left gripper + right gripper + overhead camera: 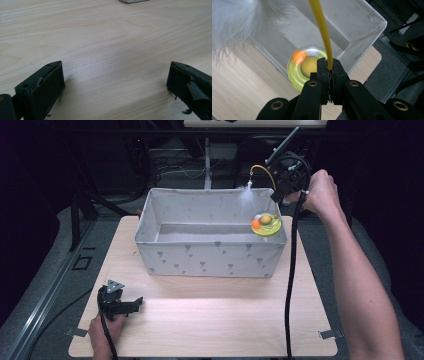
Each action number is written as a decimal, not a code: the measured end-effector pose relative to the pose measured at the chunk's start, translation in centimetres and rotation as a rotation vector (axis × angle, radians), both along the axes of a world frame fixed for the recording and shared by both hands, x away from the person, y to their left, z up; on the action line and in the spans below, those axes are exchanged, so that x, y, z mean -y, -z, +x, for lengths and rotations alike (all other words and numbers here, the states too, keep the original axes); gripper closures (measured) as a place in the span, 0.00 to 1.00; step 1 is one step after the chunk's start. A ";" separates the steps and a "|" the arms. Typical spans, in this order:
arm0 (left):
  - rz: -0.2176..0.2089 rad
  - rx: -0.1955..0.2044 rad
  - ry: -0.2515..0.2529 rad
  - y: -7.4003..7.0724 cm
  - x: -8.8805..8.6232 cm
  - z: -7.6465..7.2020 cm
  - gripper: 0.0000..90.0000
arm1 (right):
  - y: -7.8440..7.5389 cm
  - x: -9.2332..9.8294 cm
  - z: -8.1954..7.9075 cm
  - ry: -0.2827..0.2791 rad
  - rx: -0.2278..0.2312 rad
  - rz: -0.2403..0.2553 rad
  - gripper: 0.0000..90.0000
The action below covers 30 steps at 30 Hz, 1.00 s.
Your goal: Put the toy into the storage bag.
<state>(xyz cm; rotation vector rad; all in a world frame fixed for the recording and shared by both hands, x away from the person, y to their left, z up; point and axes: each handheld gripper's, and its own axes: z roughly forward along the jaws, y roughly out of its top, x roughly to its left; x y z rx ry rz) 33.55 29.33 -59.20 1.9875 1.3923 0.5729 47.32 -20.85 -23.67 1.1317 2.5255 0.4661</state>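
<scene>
Right gripper [280, 195], raised over the far right corner of the fabric bin [210, 257], has its jaws pressed together on the yellow wand [322, 27] of a cat toy; in the right gripper view the stem rises straight out from between the jaws. From the grip the wand arcs up and over toward the bin, and a white feather tuft [246, 194] hangs from its tip above the bin's back wall. The toy's round yellow-green base [266, 225], with an orange ball [255, 224] in its track, hangs below the gripper just over the bin's right end, apparently inside the rim, so any lowering probably goes straight down into that corner. The bin's right wall is close beside the base and is what could catch it. Far off, the left gripper [117, 302] rests on the wooden table [210, 320] near its front left corner, jaws spread wide with nothing between them.
</scene>
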 end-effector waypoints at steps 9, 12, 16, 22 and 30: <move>0.000 0.000 0.000 0.0 0.0 0.0 0.01 | 2.5 0.1 1.3 0.013 -0.039 0.006 0.98; 0.000 0.000 0.000 0.0 0.0 0.0 0.01 | 3.6 0.2 1.6 0.015 -0.055 0.013 0.98; 0.000 0.000 0.000 0.0 0.0 0.0 0.01 | 4.6 0.3 1.8 0.019 -0.068 0.011 0.98; 0.000 0.000 0.000 0.0 0.0 0.0 0.01 | 5.8 0.4 2.0 0.022 -0.082 0.022 0.98; 0.000 0.000 0.000 0.0 0.0 0.0 0.01 | 7.1 0.4 2.1 0.020 -0.098 0.025 0.98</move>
